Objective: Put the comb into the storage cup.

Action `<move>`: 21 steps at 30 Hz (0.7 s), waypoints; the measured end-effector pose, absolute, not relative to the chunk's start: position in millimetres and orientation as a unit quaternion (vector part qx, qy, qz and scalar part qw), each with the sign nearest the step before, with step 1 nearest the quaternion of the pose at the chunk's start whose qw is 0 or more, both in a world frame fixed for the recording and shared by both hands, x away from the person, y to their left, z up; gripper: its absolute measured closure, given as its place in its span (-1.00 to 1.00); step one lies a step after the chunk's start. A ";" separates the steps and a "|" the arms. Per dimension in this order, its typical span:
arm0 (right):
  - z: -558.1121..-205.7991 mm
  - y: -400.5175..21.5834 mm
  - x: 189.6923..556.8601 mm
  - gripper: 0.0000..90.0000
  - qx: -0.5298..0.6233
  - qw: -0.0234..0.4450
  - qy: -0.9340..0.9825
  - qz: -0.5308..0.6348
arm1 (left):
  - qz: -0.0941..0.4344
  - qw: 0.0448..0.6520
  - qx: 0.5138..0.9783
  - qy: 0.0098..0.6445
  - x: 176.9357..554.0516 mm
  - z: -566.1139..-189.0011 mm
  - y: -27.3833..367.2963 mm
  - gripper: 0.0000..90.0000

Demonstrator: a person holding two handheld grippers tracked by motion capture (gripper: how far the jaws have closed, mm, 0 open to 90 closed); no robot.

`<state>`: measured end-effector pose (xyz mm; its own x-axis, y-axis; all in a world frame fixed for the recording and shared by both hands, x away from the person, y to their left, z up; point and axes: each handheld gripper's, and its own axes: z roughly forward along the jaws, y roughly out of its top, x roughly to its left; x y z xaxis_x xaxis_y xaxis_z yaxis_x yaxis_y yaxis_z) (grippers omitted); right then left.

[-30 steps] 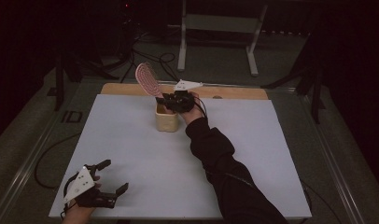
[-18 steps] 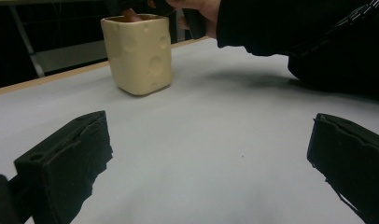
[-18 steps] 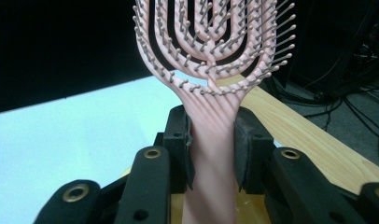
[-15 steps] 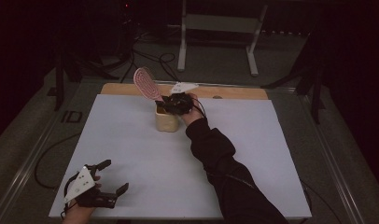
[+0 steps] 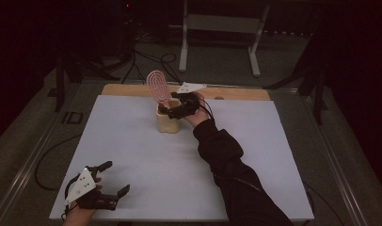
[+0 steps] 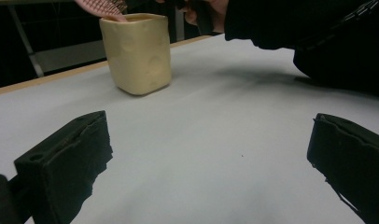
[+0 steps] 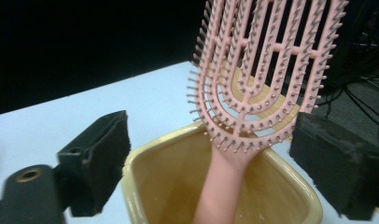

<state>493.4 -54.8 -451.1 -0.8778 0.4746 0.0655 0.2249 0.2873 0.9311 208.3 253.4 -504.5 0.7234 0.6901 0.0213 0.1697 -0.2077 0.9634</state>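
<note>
Right tongs (image 5: 172, 109) just opened wide; left tongs (image 5: 115, 178) gape, resting.

Dark lab: white table (image 5: 132, 155), floor cables (image 5: 147, 59).

Hairbrush (image 7: 253, 93) standing in cup (image 5: 167, 123), table (image 5: 132, 155) far edge

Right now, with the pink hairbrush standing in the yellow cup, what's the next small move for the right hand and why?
Probably draw the right tongs straight back from the hairbrush. Their jaws have just been opening and stand wide of the handle, which rests inside the yellow cup, so the brush looks placed. Backing off gently should avoid knocking its tilted head.
</note>
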 end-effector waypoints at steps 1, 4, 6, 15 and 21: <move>-450.0 -55.7 493.2 -0.75 0.226 0.116 0.793 0.554 | 0.234 0.558 0.742 0.289 208.1 -504.4 253.3 -1.00; -448.4 -57.6 492.0 -0.75 0.229 0.122 0.795 0.548 | 0.233 0.558 0.742 0.289 208.5 -504.4 253.2 -1.00; -447.9 -59.3 491.4 -0.75 0.230 0.123 0.796 0.546 | 0.234 0.558 0.742 0.290 208.5 -504.6 253.4 -1.00; -444.1 -62.4 484.2 -0.76 0.227 0.122 0.801 0.541 | 0.234 0.558 0.743 0.287 208.5 -504.4 253.0 -1.00; -441.1 -64.4 480.4 -0.77 0.231 0.119 0.802 0.539 | 0.235 0.556 0.743 0.288 208.6 -504.5 252.6 -1.00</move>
<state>480.4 -64.4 -441.1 -0.8653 0.4979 0.0586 0.2425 0.3133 0.9182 208.6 252.6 -504.5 0.7242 0.6890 0.0283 0.1671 -0.2151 0.9622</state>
